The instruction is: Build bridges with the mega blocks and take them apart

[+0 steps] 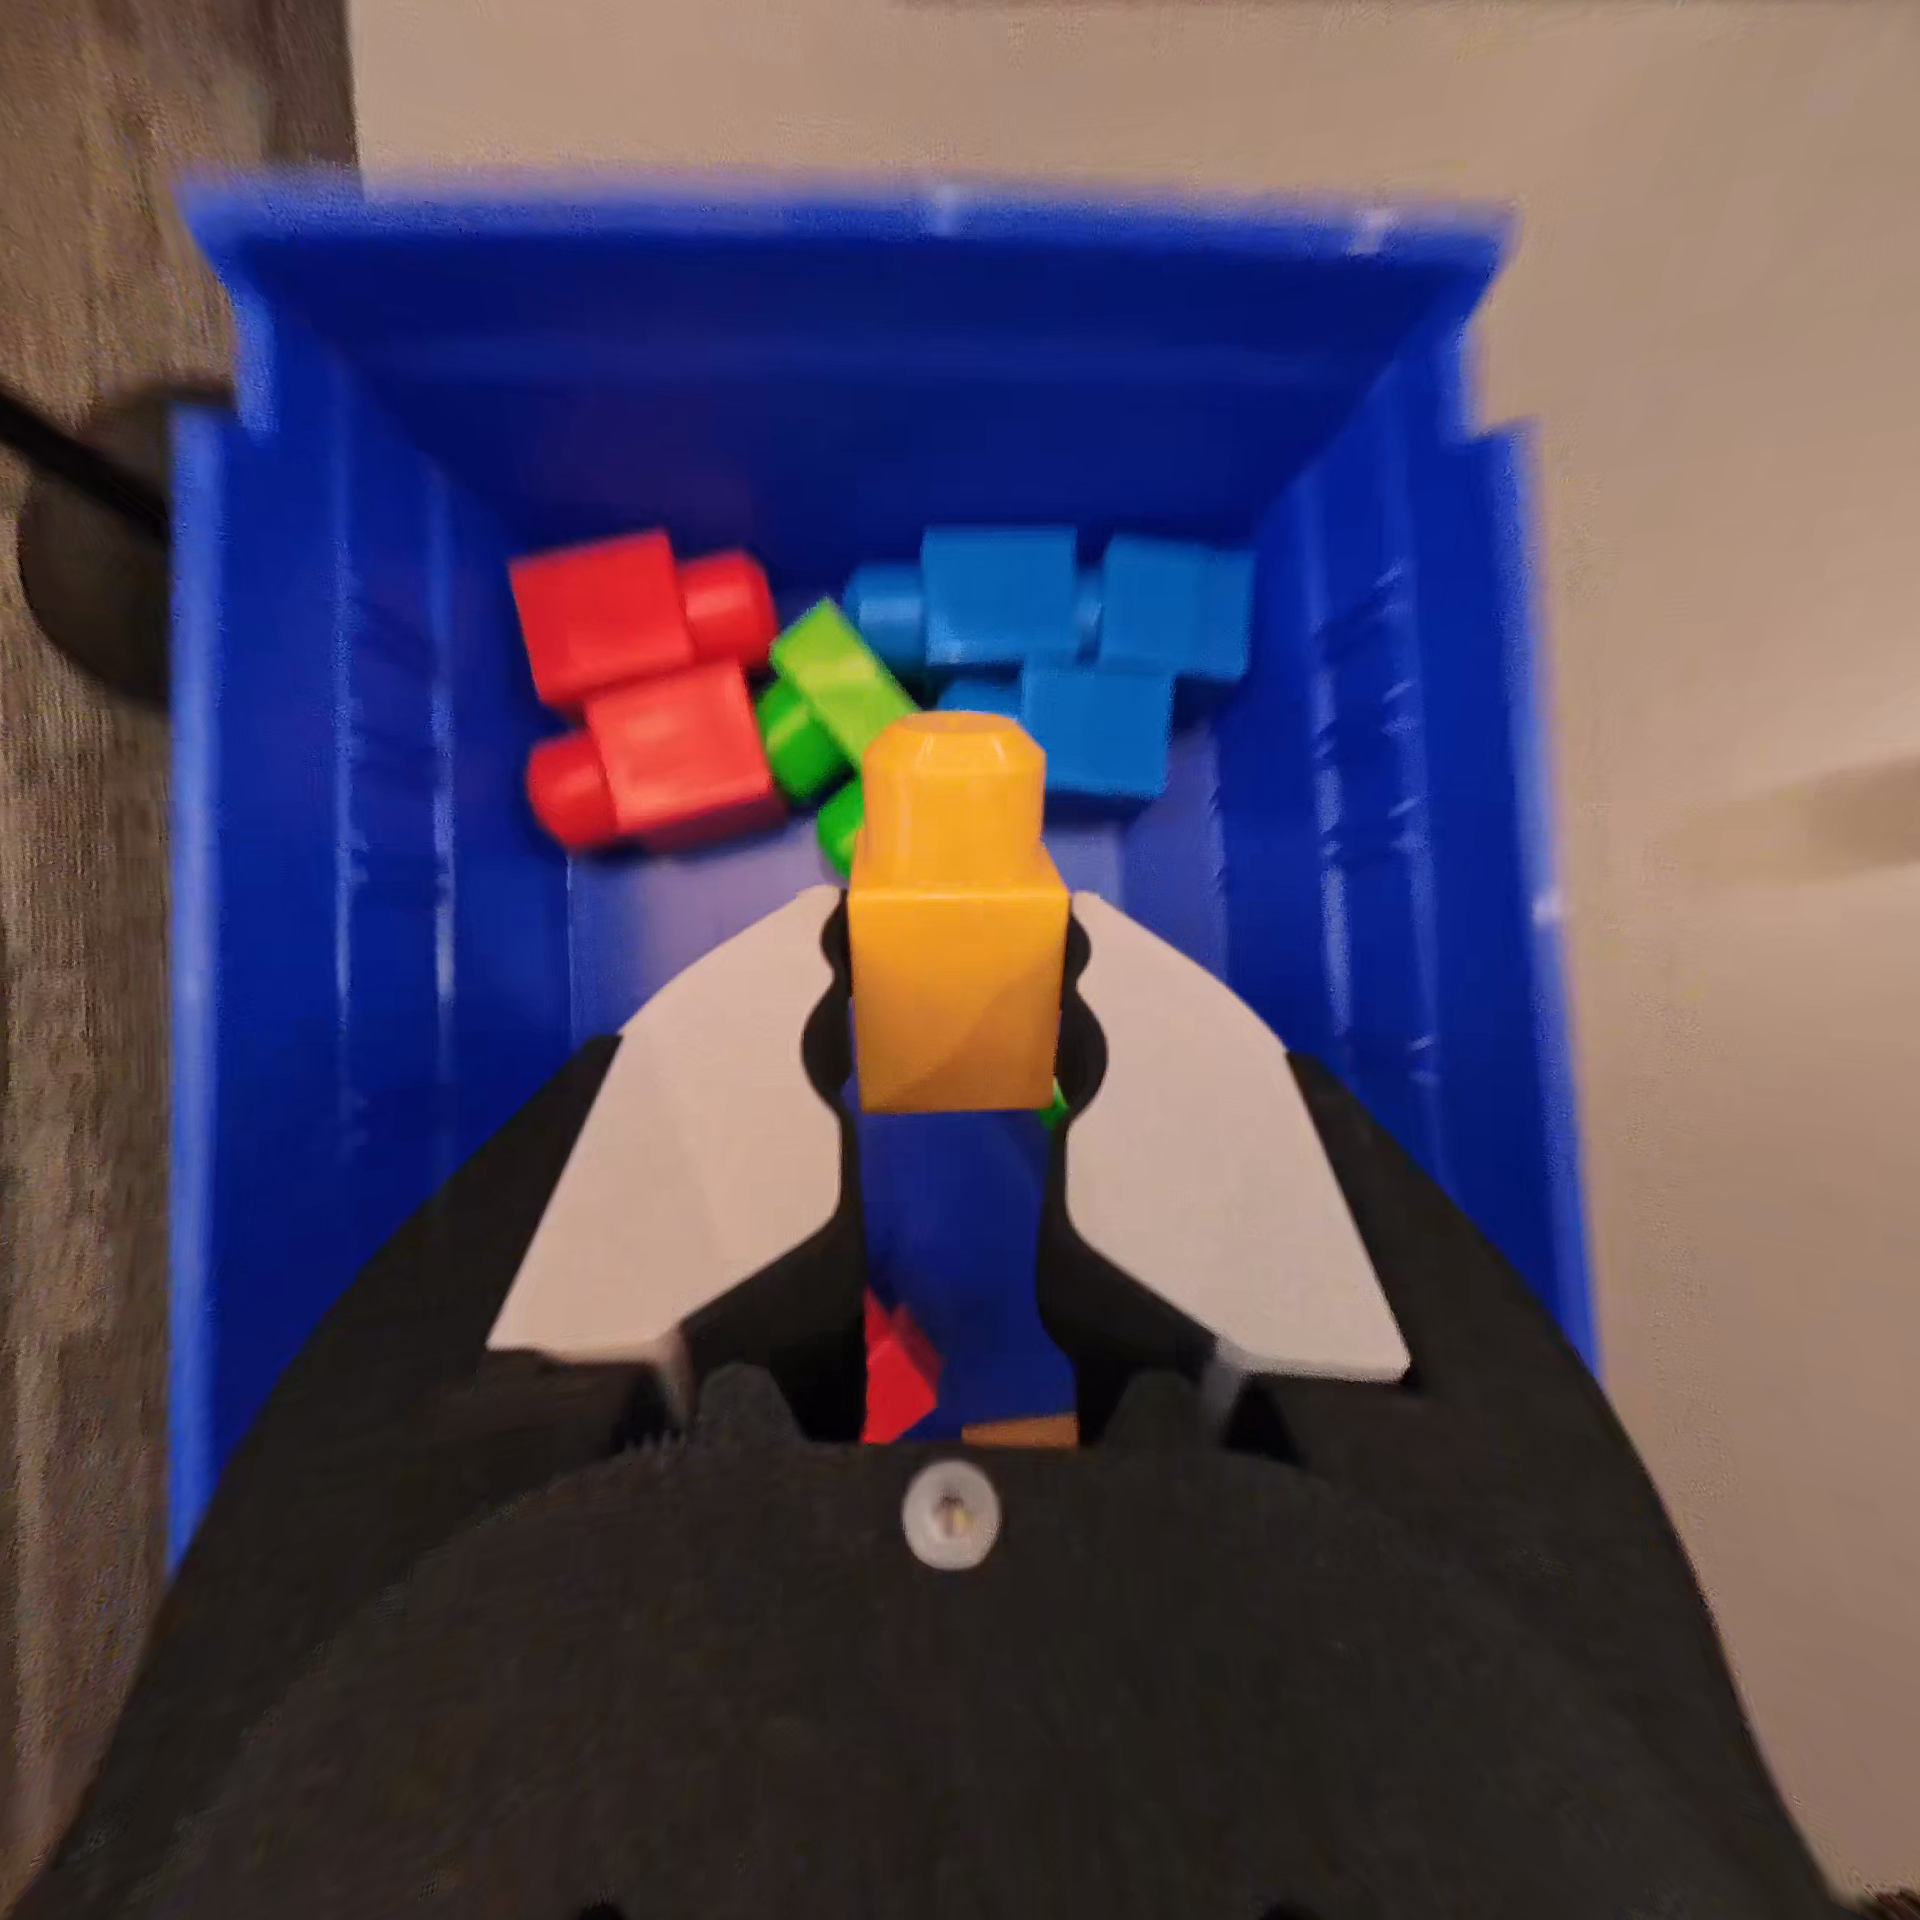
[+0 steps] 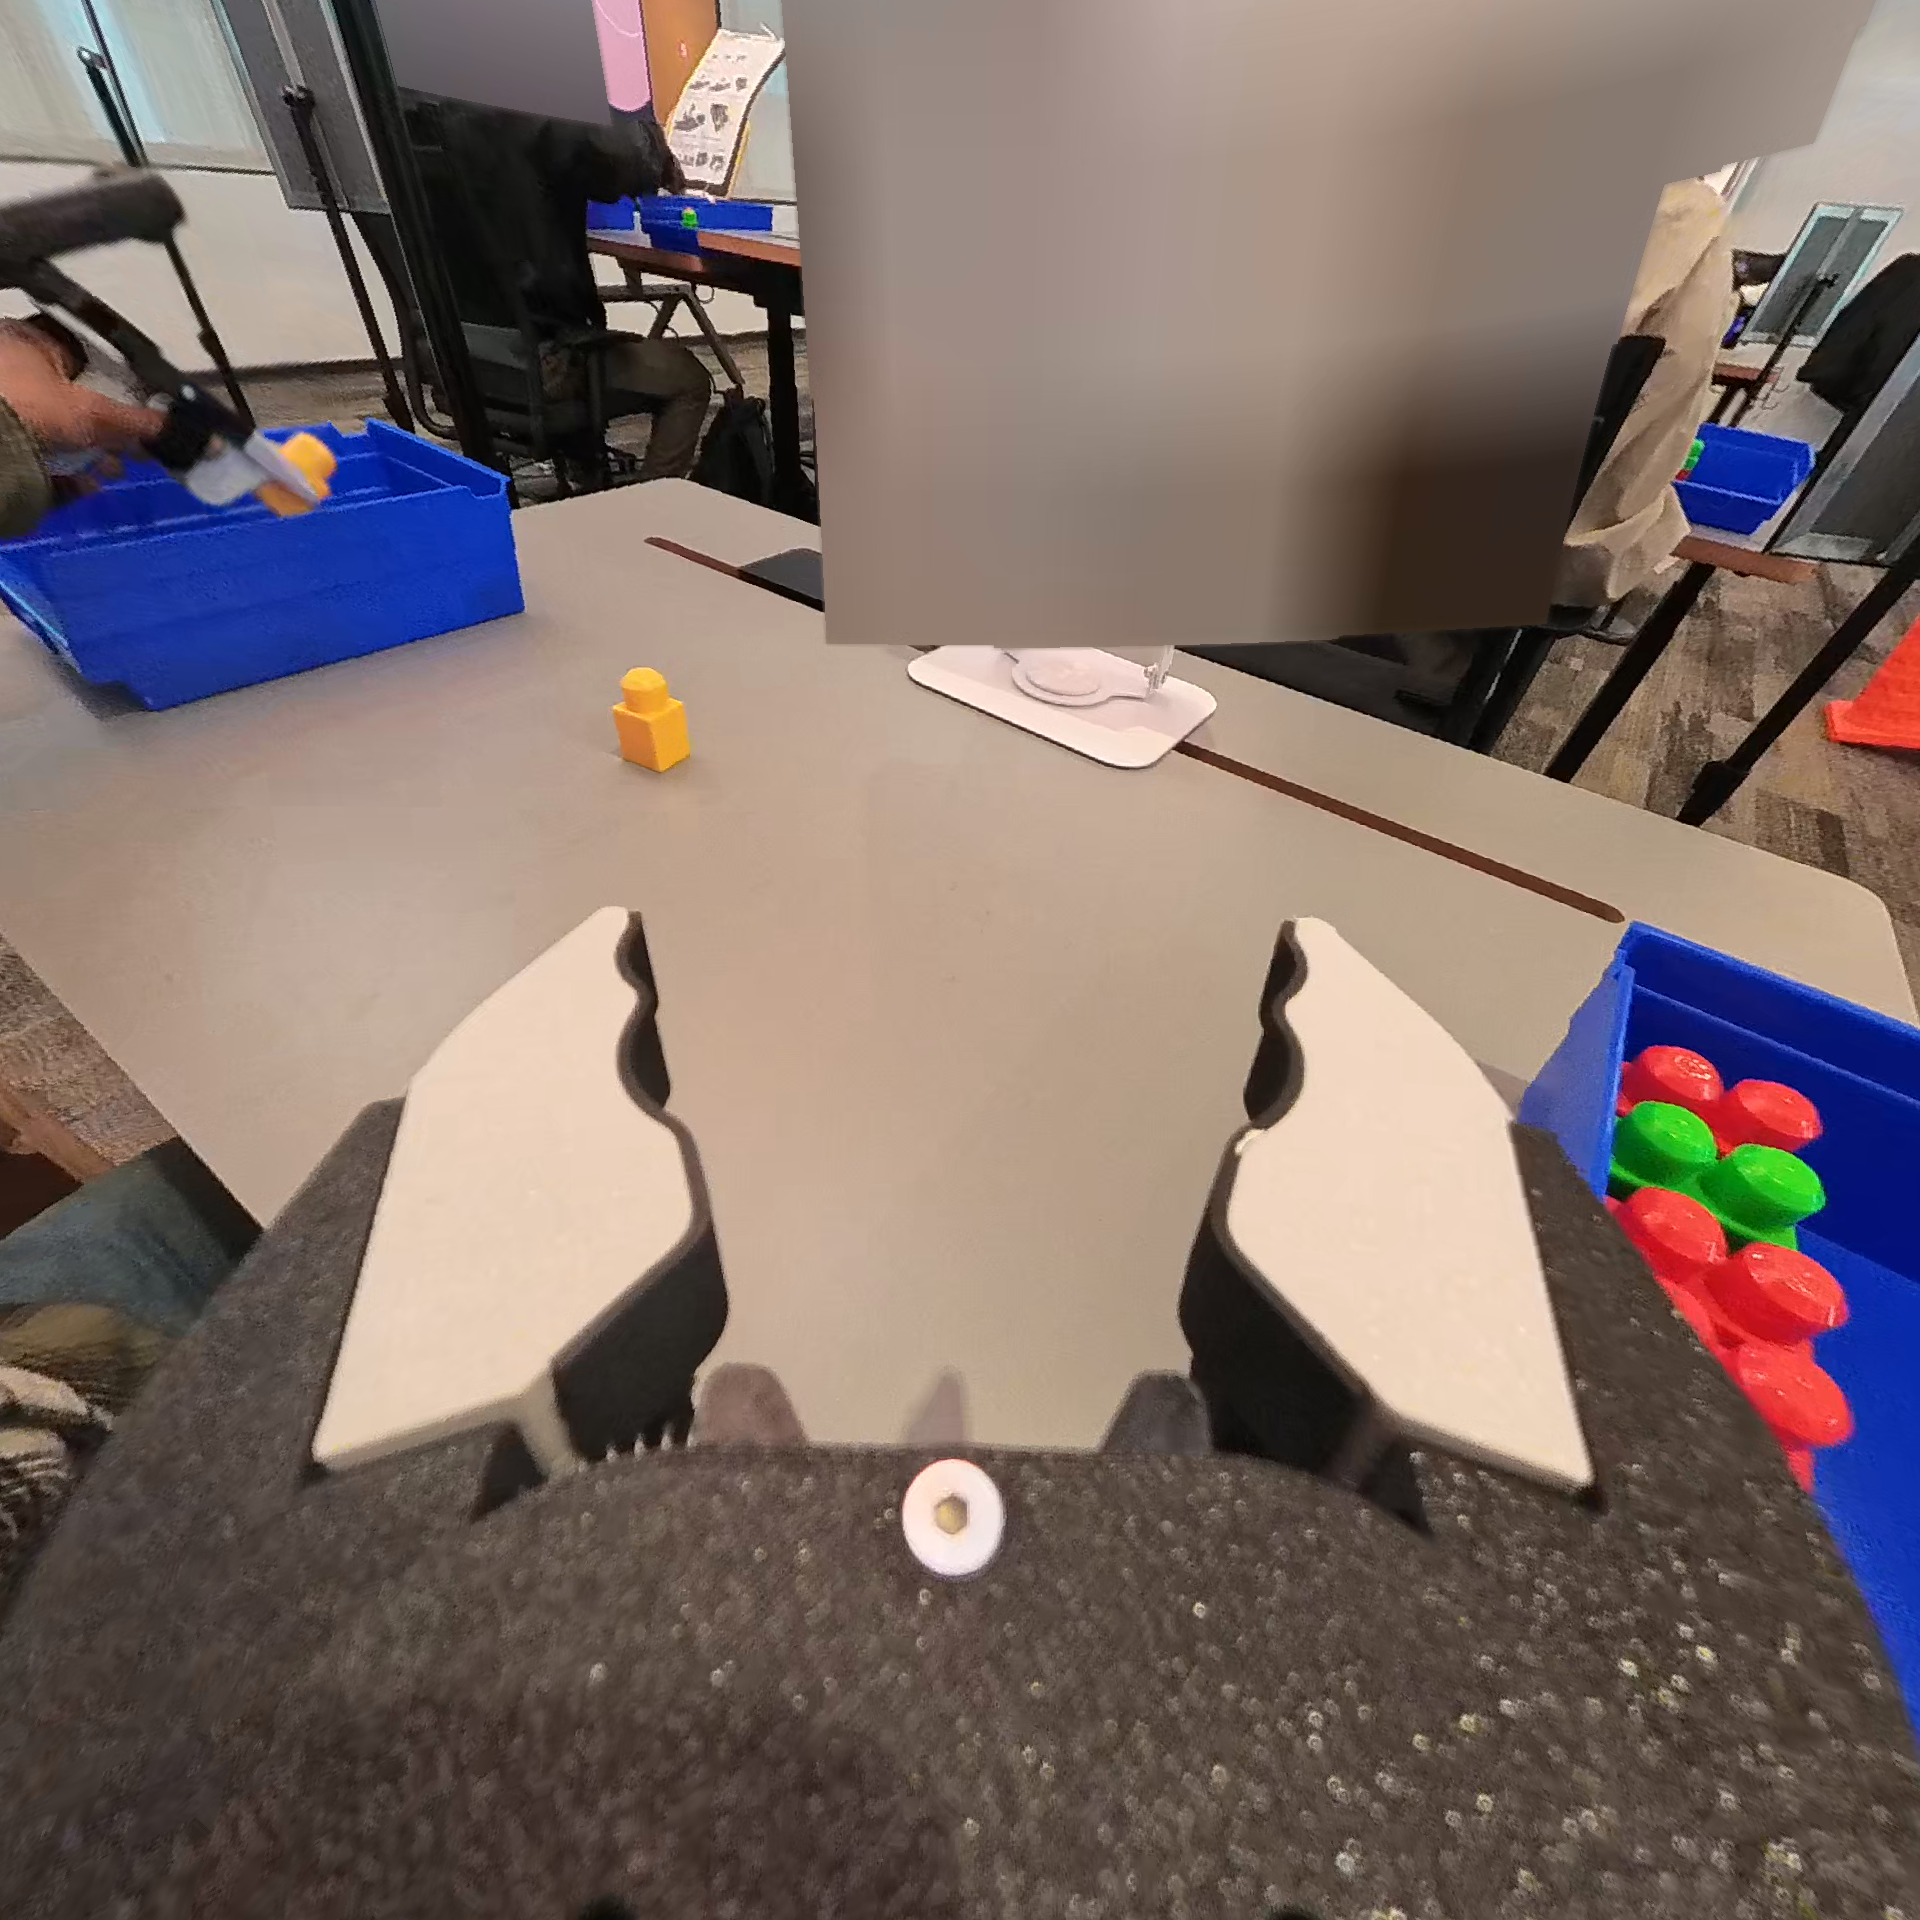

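Above the blue plastic bin (image 1: 343, 831), left gripper (image 1: 958, 997) clamps a single-stud yellow plastic block (image 1: 956, 987); right gripper (image 2: 961, 1039) spread, empty.

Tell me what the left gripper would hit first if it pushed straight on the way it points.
Probably the green block in the blue bin: it lies just past the yellow block that the left gripper holds. Depth is blurred.
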Demonstrator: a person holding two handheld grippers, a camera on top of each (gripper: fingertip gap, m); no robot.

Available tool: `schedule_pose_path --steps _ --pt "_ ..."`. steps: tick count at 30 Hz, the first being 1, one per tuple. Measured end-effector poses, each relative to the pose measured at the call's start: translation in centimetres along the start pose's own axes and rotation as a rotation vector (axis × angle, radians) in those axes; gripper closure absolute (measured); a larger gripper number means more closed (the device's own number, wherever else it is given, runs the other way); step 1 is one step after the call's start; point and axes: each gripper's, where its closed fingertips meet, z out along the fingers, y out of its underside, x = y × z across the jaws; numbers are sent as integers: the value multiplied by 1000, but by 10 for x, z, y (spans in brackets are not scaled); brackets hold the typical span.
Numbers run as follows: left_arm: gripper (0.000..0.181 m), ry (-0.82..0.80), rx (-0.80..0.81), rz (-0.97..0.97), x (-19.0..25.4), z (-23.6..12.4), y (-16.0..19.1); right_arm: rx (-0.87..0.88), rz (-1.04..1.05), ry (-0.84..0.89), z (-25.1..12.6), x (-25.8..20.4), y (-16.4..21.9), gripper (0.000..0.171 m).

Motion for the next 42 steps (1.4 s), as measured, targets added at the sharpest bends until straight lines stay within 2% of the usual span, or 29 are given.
schedule_pose_path --steps 4,10,14,20,23,29,35,42 --pt "145 54 230 91 23 -22 -42 1 2 -8 1 -2 1 61" --pt "145 240 442 182 79 -38 -82 2 -1 -9 -1 -4 0 61" --pt "145 364 524 260 124 -45 -100 -2 -1 -3 -3 -3 1 61" --pt "145 554 639 503 205 -57 -116 -6 -2 -1 -4 -3 1 61" --pt "145 662 623 586 241 -53 -110 -5 -2 1 -5 -3 0 61" --pt "145 843 470 681 287 -28 -77 -7 -5 12 -9 -2 0 61" --pt "145 929 329 700 305 10 -43 -11 -10 16 -11 -1 -1 61" --pt "145 937 196 705 311 46 -16 -13 -14 23 -12 0 -4 61"
